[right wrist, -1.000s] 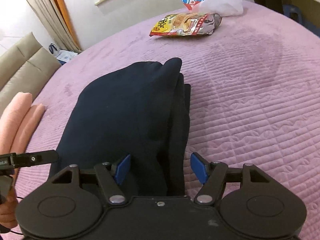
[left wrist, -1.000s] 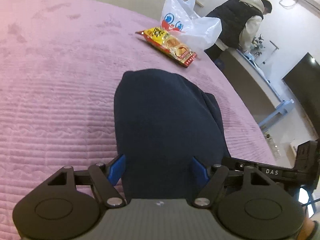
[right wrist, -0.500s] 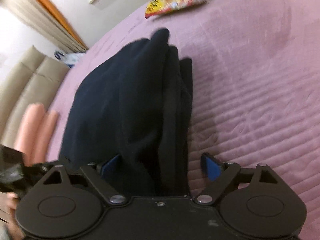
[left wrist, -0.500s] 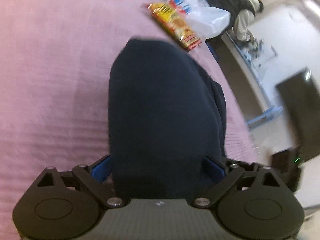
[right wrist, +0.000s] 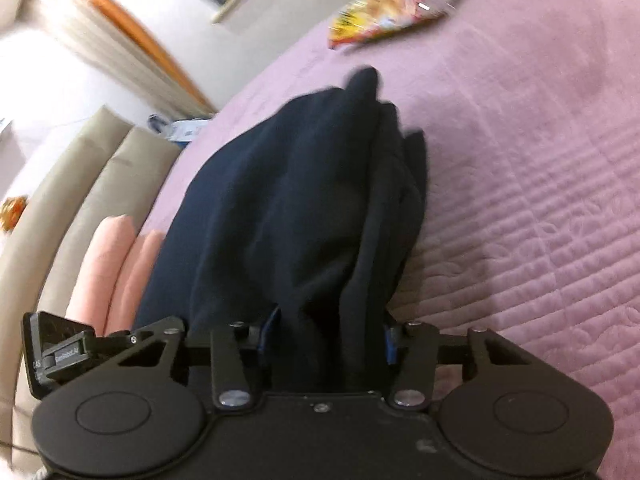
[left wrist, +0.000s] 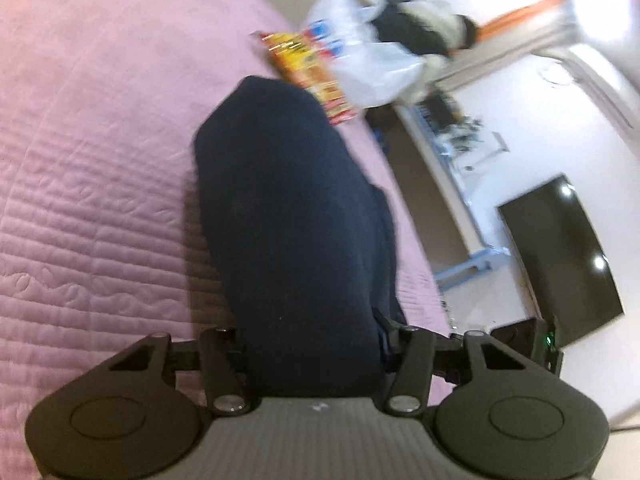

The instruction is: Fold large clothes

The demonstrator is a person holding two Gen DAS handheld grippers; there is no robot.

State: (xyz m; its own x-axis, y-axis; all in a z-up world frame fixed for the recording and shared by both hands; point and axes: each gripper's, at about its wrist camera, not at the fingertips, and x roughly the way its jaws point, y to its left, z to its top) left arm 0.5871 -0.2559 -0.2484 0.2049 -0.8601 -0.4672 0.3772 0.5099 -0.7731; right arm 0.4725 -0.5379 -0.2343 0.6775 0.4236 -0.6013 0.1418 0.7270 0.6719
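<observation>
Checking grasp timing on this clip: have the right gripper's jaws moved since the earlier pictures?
Yes. The right gripper has just been closing: its blue pads, earlier standing clear of the navy garment on the pink quilt, now press into the fabric bunched between them.

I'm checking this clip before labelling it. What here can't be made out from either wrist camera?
- Left gripper fingertips: left wrist view, buried under the folded dark navy garment.
- Right gripper pads: right wrist view, only blue slivers show beside the cloth.
- Yellow-red snack packet: print motion-blurred in both views.
- White plastic bag: blurred; contents unseen.
- Garment type: the folds hide it.
- Peach-pink rolled cloth: partly behind the garment.
</observation>
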